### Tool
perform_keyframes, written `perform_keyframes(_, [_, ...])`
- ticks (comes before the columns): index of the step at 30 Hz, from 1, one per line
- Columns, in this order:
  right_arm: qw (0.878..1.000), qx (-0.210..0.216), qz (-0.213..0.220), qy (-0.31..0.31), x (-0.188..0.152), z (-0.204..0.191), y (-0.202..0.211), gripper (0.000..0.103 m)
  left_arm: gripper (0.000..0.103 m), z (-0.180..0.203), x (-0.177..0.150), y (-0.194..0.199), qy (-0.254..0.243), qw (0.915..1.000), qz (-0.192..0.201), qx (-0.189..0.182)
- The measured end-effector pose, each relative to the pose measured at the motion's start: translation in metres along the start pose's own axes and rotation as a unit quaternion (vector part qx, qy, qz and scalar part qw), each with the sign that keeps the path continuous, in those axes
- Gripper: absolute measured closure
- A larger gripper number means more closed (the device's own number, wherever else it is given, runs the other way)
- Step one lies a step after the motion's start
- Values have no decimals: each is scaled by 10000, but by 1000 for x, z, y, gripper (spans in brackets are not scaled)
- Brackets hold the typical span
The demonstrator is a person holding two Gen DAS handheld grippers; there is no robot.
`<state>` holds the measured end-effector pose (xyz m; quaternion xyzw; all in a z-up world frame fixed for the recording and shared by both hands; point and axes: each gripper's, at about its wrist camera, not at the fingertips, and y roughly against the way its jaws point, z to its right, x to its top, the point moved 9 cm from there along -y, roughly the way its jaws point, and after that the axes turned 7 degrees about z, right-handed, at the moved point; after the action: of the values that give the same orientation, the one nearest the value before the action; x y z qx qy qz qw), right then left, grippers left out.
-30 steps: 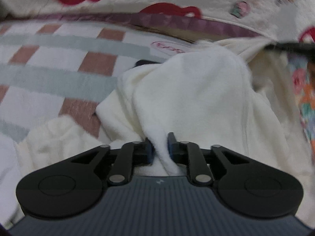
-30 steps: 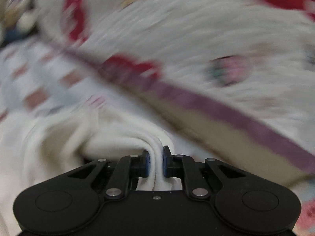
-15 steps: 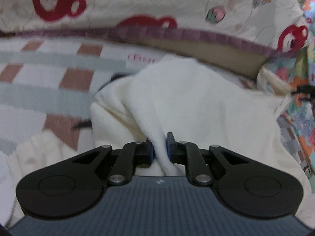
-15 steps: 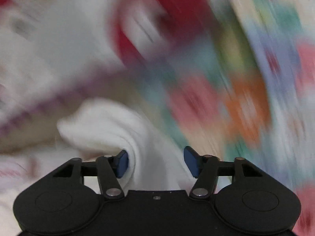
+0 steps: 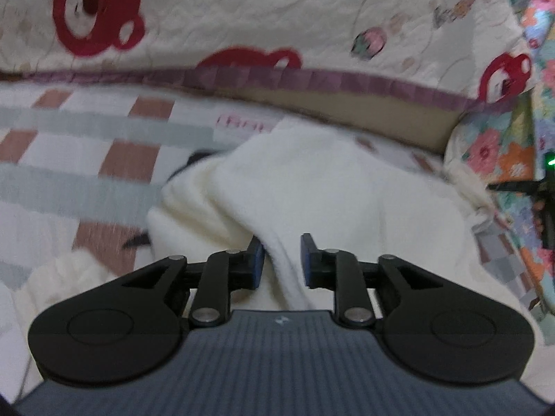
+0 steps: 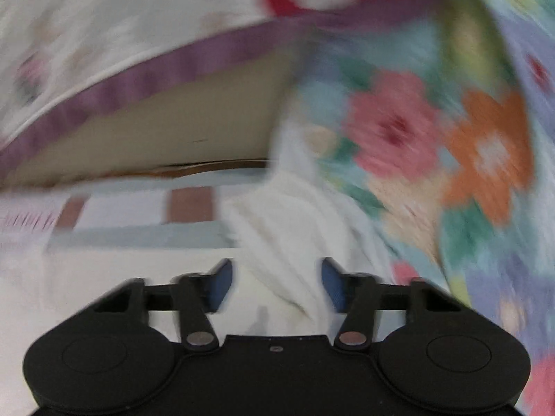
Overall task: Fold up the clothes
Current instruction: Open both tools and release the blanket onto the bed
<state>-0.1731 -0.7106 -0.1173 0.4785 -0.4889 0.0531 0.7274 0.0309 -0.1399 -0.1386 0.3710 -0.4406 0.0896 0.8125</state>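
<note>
A cream fleece garment (image 5: 329,190) lies spread on the checked bedsheet (image 5: 86,145), with folds bunched at its near left. My left gripper (image 5: 280,244) is low over its near edge. Its jaws stand a little apart, and a ridge of the cream cloth runs loosely between them. In the right wrist view, blurred by motion, another part of the cream garment (image 6: 288,215) lies crumpled against a floral quilt (image 6: 451,138). My right gripper (image 6: 276,268) stands wide open over it, the cloth lying between the fingers without being pinched.
A white quilt with red bears (image 5: 242,17) and a purple border (image 5: 312,79) rises behind the garment. The floral quilt (image 5: 503,152) walls off the right side. A dark device with a green light (image 5: 544,187) shows at the right edge.
The left gripper, shut on the cream fold before, has parted its jaws slightly. The right gripper let go of the cloth half a second ago, stays wide open and has swung right.
</note>
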Motion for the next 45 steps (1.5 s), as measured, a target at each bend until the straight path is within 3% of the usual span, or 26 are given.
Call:
perform_keyframes(1, [9994, 187, -73, 273, 0, -8, -2, 102, 74, 6, 8, 2, -52, 10000, 56, -42])
perform_keyframes(5, [9940, 12, -177, 1083, 6, -18, -18, 100, 61, 25, 36, -5, -381, 9993, -53, -9])
perform_keyframes(7, [9901, -81, -197, 1385, 11, -19, -28, 87, 57, 32, 52, -17, -454, 9988, -166, -58])
perform_keyframes(9, [9879, 26, -374, 1506, 11, -21, -40, 41, 55, 36, 66, -30, -559, 9982, -226, -67])
perform_keyframes(10, [9864, 53, -502, 1565, 7, -23, -47, 37, 52, 38, 74, -37, -630, 9977, -249, -55])
perform_keyframes(14, [9777, -328, -820, 1907, -10, -21, -73, 38, 47, 35, 91, -68, -718, 9972, -172, 153])
perform_keyframes(15, [9768, -395, -871, 1914, -14, -18, -78, 52, 47, 32, 91, -75, -594, 9978, -215, 198])
perform_keyframes(16, [9763, -455, -897, 1916, -16, -15, -81, 78, 47, 28, 88, -83, -403, 9985, -276, 225])
perform_keyframes(17, [9776, -475, -797, 1888, -10, -11, -77, 97, 47, 25, 86, -87, -245, 9990, -310, 227])
perform_keyframes(18, [9792, -517, -646, 1852, -2, -7, -72, 97, 47, 24, 83, -88, -145, 9992, -303, 235])
perform_keyframes(21, [9825, -985, 579, 1470, 55, 19, -24, 97, 47, 21, 71, -87, -137, 9991, -293, 281])
perform_keyframes(24, [9735, -1442, 1529, 900, 97, 66, 32, 97, 47, 12, 57, -83, -267, 9979, -395, 449])
perform_keyframes(26, [9676, -1746, 1780, 390, 99, 111, 59, 90, 47, 5, 50, -76, -281, 9972, -455, 528])
perform_keyframes(27, [9676, -1943, 1611, 118, 86, 133, 62, 66, 47, 2, 48, -73, -273, 9969, -484, 554])
perform_keyframes(29, [9636, -2327, 1253, -393, 57, 176, 69, 41, 47, -5, 45, -66, -257, 9964, -541, 606])
perform_keyframes(31, [9592, -2685, 732, -505, 20, 202, 67, 41, 47, -11, 41, -58, -241, 9958, -598, 657])
perform_keyframes(34, [9570, -2863, 127, -440, -19, 212, 64, 41, 47, -21, 36, -48, -216, 9947, -684, 735])
perform_keyframes(36, [9619, -2690, 174, -455, -25, 205, 64, 41, 47, -29, 37, -37, -55, 9946, -622, 832])
perform_keyframes(39, [9773, -2075, 291, -301, -16, 172, 54, 41, 47, -45, 35, -17, 273, 9929, -497, 1042])
perform_keyframes(42, [9900, -1328, 465, -13, 6, 116, 43, 41, 44, -70, 19, 9, 552, 9881, -421, 1372])
perform_keyframes(45, [9967, -495, 611, 225, 32, 41, 33, 41, 44, -104, -2, 25, 946, 9787, -605, 1719])
